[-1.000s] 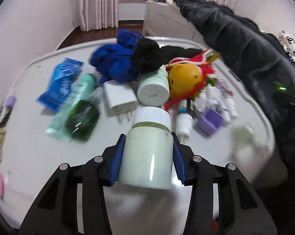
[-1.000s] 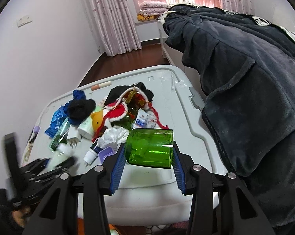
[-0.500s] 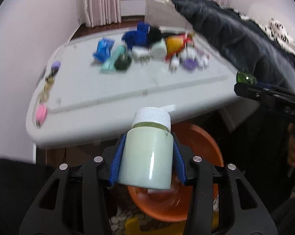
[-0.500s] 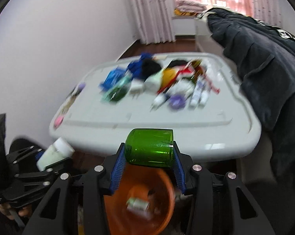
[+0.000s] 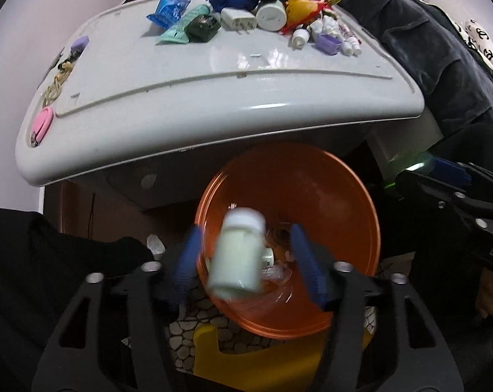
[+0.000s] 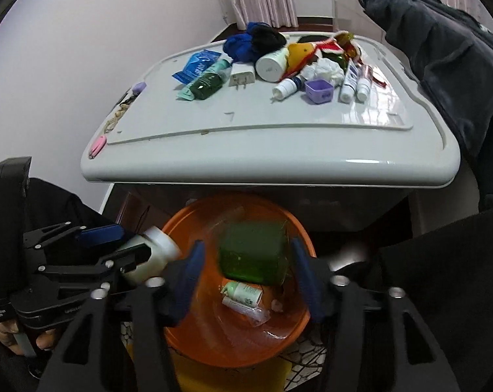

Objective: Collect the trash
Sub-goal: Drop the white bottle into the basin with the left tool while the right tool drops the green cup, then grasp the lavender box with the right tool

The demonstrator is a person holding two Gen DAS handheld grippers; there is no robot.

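Observation:
My left gripper (image 5: 246, 268) hangs open over the orange basin (image 5: 354, 183). A pale white-capped bottle (image 5: 238, 258) sits blurred between its blue pads, clear of both. My right gripper (image 6: 246, 277) is also open above the basin (image 6: 187, 336). A green bottle (image 6: 253, 253) is blurred between its pads, touching neither. In the right wrist view the left gripper (image 6: 128, 245) and its white bottle (image 6: 151, 254) show at the basin's left rim. A small white and green bottle (image 6: 243, 292) lies in the basin.
The white table (image 6: 279, 143) overhangs the basin's far side and carries several bottles, tubes, a purple cup (image 6: 318, 89), a white charger (image 6: 243, 76) and blue cloth (image 6: 240, 45). A dark coat (image 6: 442, 52) hangs at right. A yellow stool (image 5: 246, 359) stands under the basin.
Both grippers moved from the table down over the orange basin. Both have opened, and the white bottle and the green bottle have come loose between the pads.

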